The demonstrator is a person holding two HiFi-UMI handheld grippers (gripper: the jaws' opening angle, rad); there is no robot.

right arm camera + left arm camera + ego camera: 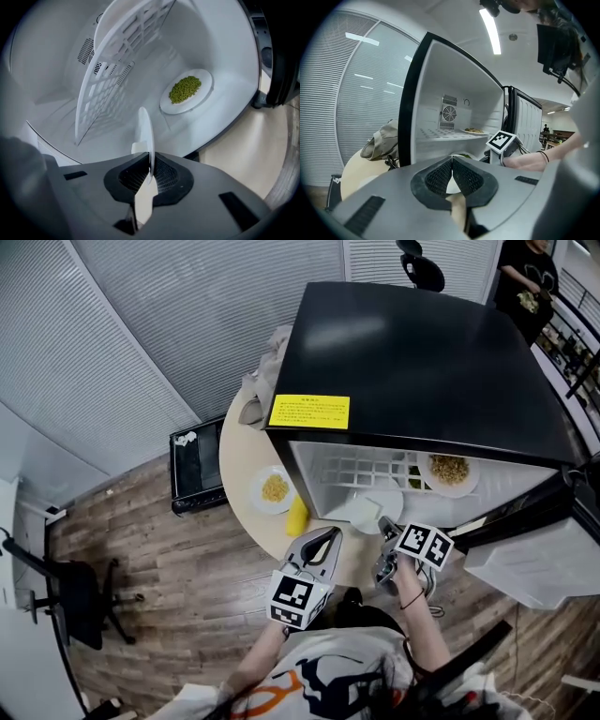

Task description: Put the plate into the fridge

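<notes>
A black mini fridge (422,362) stands open on a round table (242,451). My right gripper (385,525) is shut on the rim of an empty white plate (368,508), held at the mouth of the fridge's lower compartment. In the right gripper view the plate (145,129) shows edge-on, pinched between the pads of the right gripper (150,169). A plate of green food (186,90) lies on the fridge floor beyond it. My left gripper (330,534) hangs shut and empty just left of the right one; in its own view the left gripper (452,161) points at the fridge (440,93).
Another plate of food (449,470) sits on the wire shelf (352,467). On the table lie a plate of yellow food (273,489), a yellow object (297,517) and a crumpled cloth (265,367). The fridge door (525,512) swings out right. A black box (197,465) sits on the floor.
</notes>
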